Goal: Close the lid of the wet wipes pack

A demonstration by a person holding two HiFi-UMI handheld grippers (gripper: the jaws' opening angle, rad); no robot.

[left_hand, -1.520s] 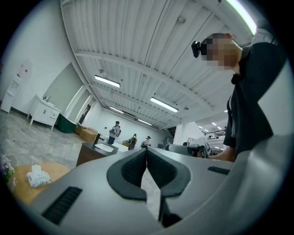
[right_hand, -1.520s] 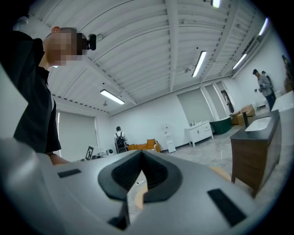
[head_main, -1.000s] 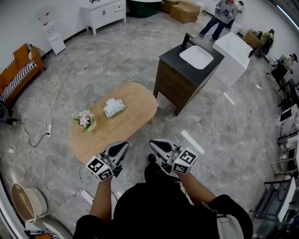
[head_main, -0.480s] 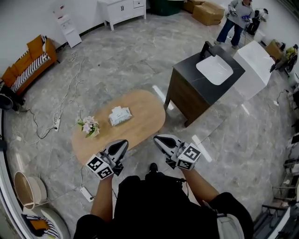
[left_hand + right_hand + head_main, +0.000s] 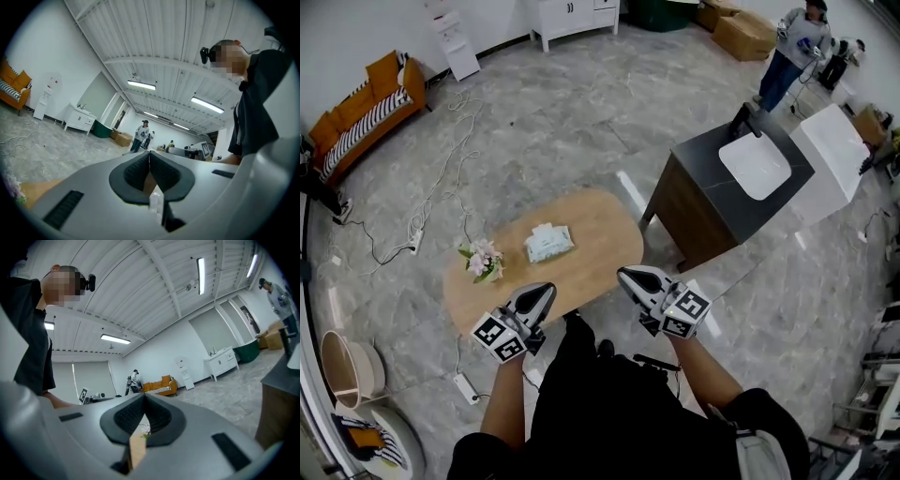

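The wet wipes pack (image 5: 549, 242), pale green and white, lies flat near the middle of an oval wooden table (image 5: 591, 234) in the head view. It is too small to tell how its lid stands. My left gripper (image 5: 545, 292) is held over the table's near edge, shut with nothing between its jaws. My right gripper (image 5: 627, 276) hovers just off the table's near right edge, also shut and empty. In the left gripper view the left gripper (image 5: 149, 153) has its pads touching. In the right gripper view the right gripper (image 5: 143, 396) shows the same. The pack appears in neither gripper view.
A small pot of pink flowers (image 5: 483, 261) stands on the table's left end. A dark vanity cabinet (image 5: 703, 211) with a white sink (image 5: 755, 164) stands to the right. Cables (image 5: 441, 187) trail over the floor at left. A person (image 5: 792, 47) stands far back right.
The table and the wipes pack have drawn nearer to my grippers as I stepped forward. Both grippers stay shut in about the same place in view.
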